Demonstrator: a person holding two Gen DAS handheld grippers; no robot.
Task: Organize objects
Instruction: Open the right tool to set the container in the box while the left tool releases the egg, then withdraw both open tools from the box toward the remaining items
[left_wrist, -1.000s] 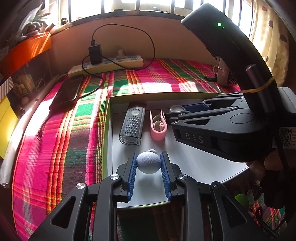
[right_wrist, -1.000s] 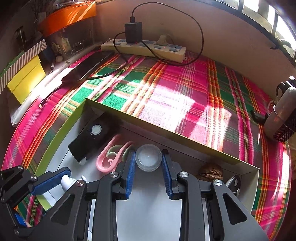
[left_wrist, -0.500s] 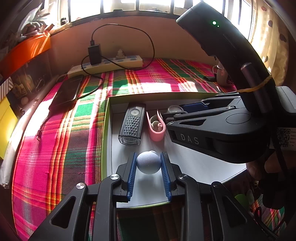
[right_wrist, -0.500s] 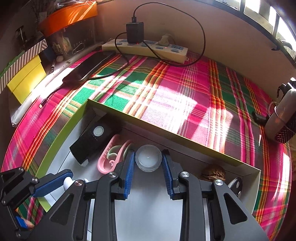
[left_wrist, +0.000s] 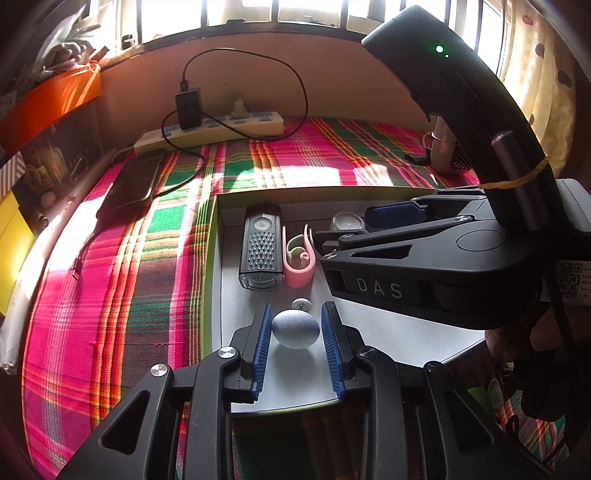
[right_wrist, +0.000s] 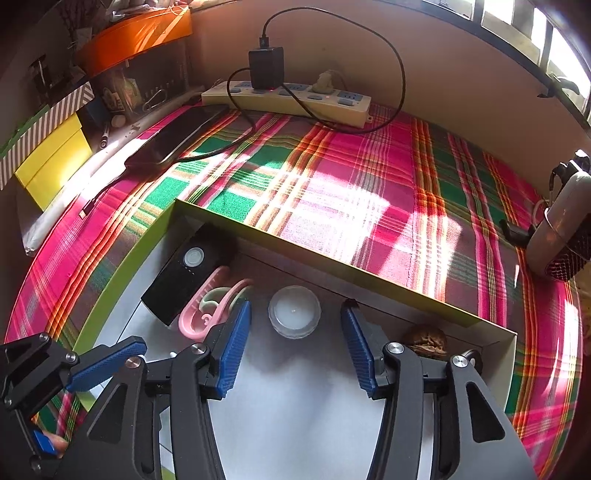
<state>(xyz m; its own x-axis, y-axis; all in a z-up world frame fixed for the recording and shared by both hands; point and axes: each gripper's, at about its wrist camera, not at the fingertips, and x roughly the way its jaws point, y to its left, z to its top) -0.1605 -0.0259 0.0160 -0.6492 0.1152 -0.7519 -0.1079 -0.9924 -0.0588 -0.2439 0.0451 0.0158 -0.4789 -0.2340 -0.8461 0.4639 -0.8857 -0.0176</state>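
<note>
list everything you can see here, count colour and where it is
tray: 1, green rim, white floor, on the cloth
bike light: 1, black, tray's far left
clip: 1, pink, right of the light
tealight: 1, white, between the right claw's open pads, untouched
egg-shaped stone: 1, grey-blue, between the left claw's pads
button: 1, white, just beyond the stone
walnut: 1, brown, tray's far right corner
power strip: 1, cream, by the wall
phone: 1, black, left on cloth
cloth: 1, pink-green plaid
left claw: 1, black, blue pads
right claw: 1, black, jaws just opened
</note>
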